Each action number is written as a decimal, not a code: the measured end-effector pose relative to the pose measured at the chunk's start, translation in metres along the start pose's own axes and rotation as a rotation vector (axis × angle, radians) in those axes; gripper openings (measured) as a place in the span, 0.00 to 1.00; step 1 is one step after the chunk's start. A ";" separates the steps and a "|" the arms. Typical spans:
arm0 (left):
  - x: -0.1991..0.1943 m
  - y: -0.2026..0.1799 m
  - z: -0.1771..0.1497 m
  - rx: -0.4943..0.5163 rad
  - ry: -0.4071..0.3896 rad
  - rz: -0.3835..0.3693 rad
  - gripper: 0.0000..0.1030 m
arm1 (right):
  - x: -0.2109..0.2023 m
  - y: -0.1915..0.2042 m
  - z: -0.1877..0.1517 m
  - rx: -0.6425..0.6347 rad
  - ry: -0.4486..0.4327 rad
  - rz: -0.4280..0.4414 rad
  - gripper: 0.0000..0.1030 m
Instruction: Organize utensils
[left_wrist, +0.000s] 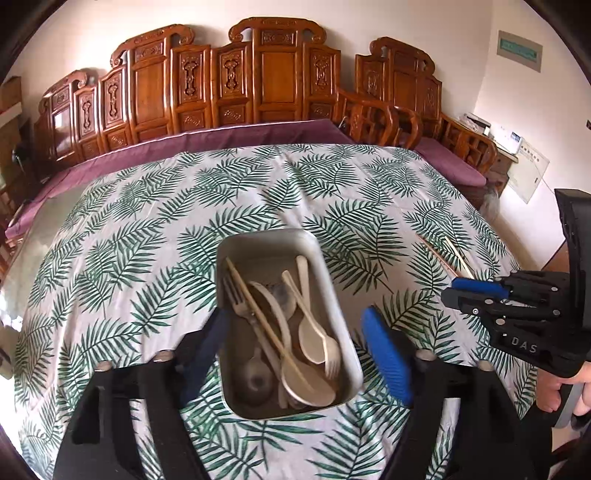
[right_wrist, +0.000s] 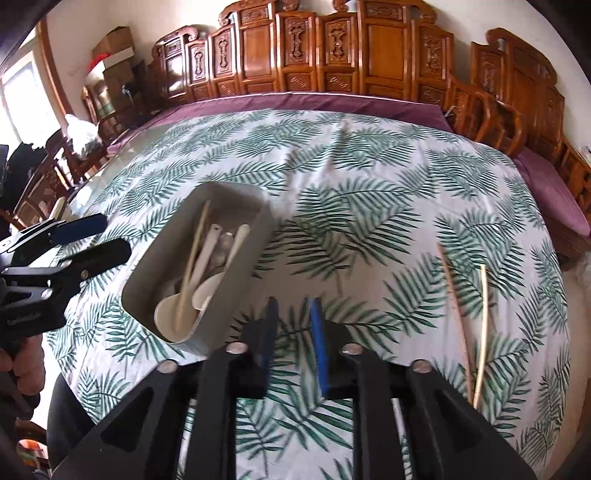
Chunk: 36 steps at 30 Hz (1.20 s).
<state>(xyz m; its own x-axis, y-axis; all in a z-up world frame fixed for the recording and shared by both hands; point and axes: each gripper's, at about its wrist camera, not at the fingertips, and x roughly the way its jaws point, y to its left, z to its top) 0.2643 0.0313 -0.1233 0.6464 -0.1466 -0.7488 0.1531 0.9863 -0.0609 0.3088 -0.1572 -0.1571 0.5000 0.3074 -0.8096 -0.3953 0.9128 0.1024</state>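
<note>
Lower spoons in the tray buried under crossed utensils, chopstick ends blurred

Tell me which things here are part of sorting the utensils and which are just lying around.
Part of the job: metal tray holding spoons, forks and a chopstick; two loose chopsticks on the leaf-print tablecloth; left gripper and right gripper.

Lying about: carved wooden chairs, cardboard boxes.

One metal tray sits on the leaf-print tablecloth. In it lie one chopstick, two forks, one grey and one cream, and several cream spoons whose exact number cannot be told. Two more chopsticks lie loose on the cloth. Two grippers are in view.
</note>
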 end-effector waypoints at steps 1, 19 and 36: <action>0.001 -0.002 0.000 0.001 0.002 -0.001 0.84 | -0.002 -0.005 -0.002 0.006 -0.004 -0.009 0.38; 0.035 -0.063 0.012 0.054 0.051 -0.037 0.89 | 0.000 -0.113 -0.046 0.151 0.033 -0.121 0.78; 0.106 -0.157 0.029 0.154 0.135 -0.133 0.89 | 0.038 -0.194 -0.051 0.202 0.117 -0.126 0.27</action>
<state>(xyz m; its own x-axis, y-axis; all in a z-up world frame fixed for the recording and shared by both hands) 0.3308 -0.1408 -0.1739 0.5091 -0.2528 -0.8228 0.3489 0.9344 -0.0712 0.3650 -0.3368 -0.2369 0.4387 0.1660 -0.8832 -0.1677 0.9807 0.1010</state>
